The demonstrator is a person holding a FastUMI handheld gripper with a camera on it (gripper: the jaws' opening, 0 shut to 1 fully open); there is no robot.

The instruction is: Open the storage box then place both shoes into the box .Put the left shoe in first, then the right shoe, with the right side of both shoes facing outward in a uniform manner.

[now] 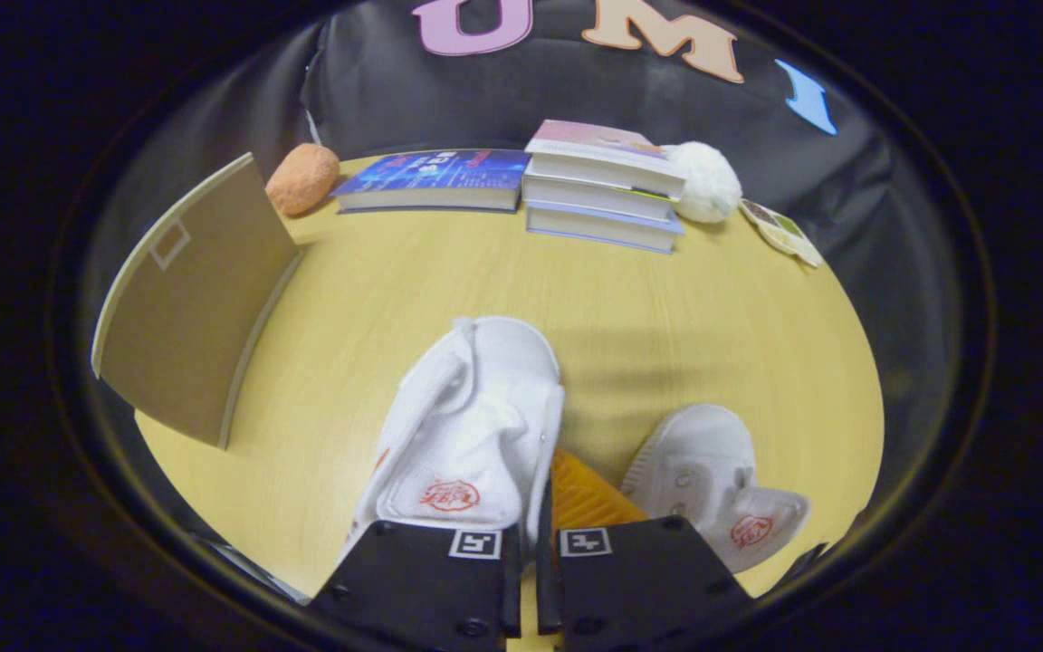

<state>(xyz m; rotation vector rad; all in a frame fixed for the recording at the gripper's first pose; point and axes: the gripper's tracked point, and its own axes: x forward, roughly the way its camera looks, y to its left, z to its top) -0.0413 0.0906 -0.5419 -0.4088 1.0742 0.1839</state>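
1. Shoe (472, 426) grasped first: the white canvas shoe sits just ahead of the jaws and looks lifted, tipped on its side so its orange ribbed sole shows right beside the narrow gap between the jaws.
2. Jaws (535, 543): drawn nearly together, with only a thin slit between them. They appear pinched on the rear edge of this shoe, though the contact itself is hidden under the fingers, so I judge this rather than see it.
3. Second shoe (712, 484): it lies flat on the table (648, 317), just ahead of the jaws and to their right, close to the held shoe but apart from it.
4. Box flap (200, 294): a brown cardboard panel stands open well ahead and to the left of the jaws; the box's inside is out of sight, so I cannot tell what it holds.
5. Doing the step well: keep the pinch firm, since a thin heel hold lets the toe swing; carry the shoe left toward the flap, keeping its right side turned outward, and steer wide of the second shoe.
6. Pose: the tool points forward and tilted down at the table, low and near its close edge, with books (603, 186) far beyond.
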